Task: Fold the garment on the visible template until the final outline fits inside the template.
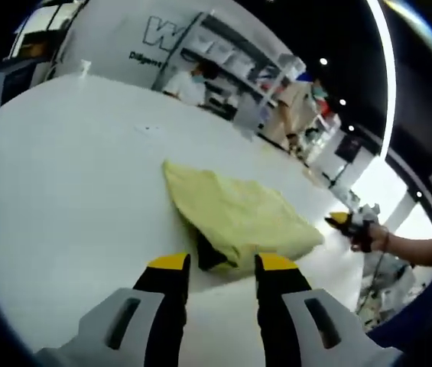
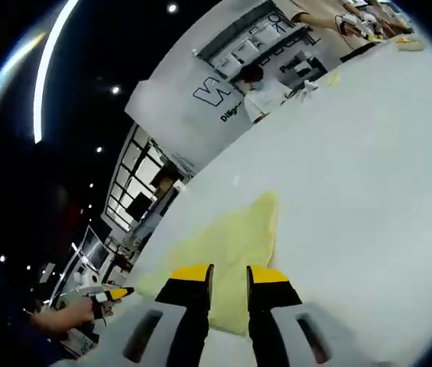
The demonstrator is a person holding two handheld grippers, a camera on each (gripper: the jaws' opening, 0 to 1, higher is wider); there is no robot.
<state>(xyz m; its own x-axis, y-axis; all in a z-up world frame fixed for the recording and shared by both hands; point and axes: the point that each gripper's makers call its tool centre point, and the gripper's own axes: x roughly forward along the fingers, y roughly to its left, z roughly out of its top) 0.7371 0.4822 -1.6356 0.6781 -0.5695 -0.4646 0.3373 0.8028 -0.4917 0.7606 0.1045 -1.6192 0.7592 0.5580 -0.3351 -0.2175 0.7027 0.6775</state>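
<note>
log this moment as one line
garment: yellow, folded, on white table | left tongs: open, empty | right tongs: open, empty

A white table (image 1: 63, 168) bears a folded yellow garment (image 1: 238, 214).

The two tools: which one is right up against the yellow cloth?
The left tool: its yellow tips sit at the edge of the yellow cloth on the white table. The right tool, held in a hand, is off to the cloth's side.

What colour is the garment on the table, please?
Pale yellow garment, clearest in the left gripper view.
</note>
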